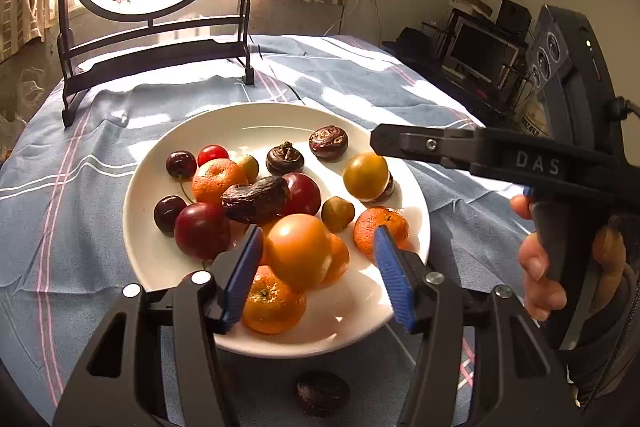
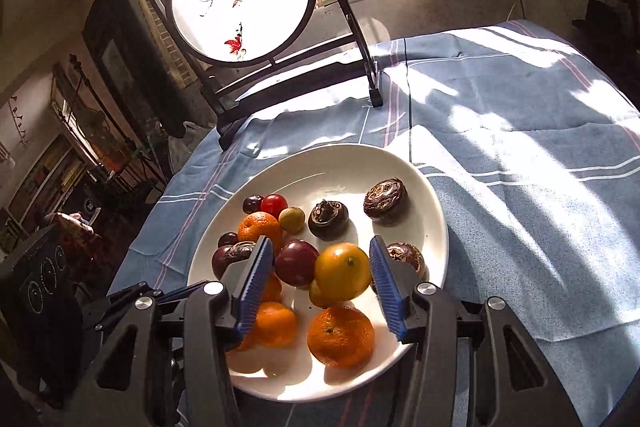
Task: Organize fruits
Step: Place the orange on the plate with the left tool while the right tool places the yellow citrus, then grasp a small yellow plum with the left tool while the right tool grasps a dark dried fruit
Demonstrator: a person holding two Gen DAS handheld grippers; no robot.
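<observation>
A white plate point(image 1: 152, 259) on the blue cloth holds mandarins, dark red plums and cherries, brown water chestnuts and a wrinkled dark date point(image 1: 256, 199). My left gripper point(image 1: 318, 231) hovers open over the plate's near side, its blue pads either side of a smooth orange fruit point(image 1: 298, 251) without pressing it. My right gripper point(image 2: 320, 241) is open too, above a yellow-orange fruit point(image 2: 342, 271) that leans on a water chestnut point(image 2: 408, 255). In the left wrist view the right gripper point(image 1: 380, 141) reaches in from the right. One dark water chestnut point(image 1: 322, 393) lies on the cloth below the plate.
A round painted screen in a black stand point(image 1: 156, 55) stands at the table's far side. A person's hand point(image 1: 544, 267) holds the right gripper's handle. The blue striped cloth point(image 2: 520, 155) stretches bare to the right of the plate point(image 2: 436, 211).
</observation>
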